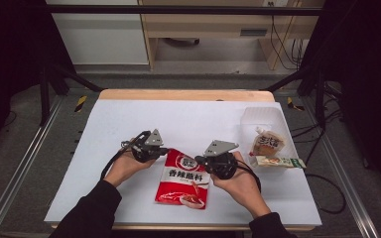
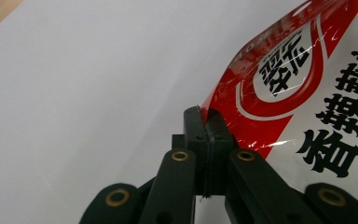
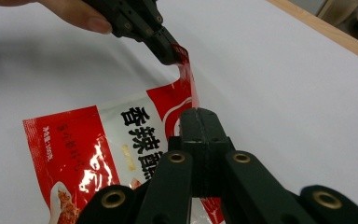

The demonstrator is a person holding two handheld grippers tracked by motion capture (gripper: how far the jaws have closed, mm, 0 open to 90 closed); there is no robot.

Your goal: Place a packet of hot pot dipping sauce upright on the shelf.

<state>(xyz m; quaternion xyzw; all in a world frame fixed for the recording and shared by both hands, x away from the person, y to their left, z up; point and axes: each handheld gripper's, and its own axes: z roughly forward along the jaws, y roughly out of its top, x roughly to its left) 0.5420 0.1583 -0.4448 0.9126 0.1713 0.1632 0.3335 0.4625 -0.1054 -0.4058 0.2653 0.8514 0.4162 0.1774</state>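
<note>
A: Where's the red sauce packet [image 1: 183, 179]?
B: Centre-front of the white mat [image 1: 129, 119]. The left gripper [image 1: 164, 150] clamps its 11 o'clock corner; the right gripper [image 1: 199, 159] clamps its 1 o'clock corner.

Bright, even table light — dark surroundings, glare on the packet [image 2: 279, 70].

On the red and white pouch [image 1: 183, 179] we read large black Chinese characters, 香辣蘸料, across its white middle band. Above them a red oval badge holds two stylised black characters that we cannot make out. Small print runs along the pouch's red edge, too small for us to read. The two packets [image 1: 268, 143] at the right carry dark lettering, too blurred to read.
</note>
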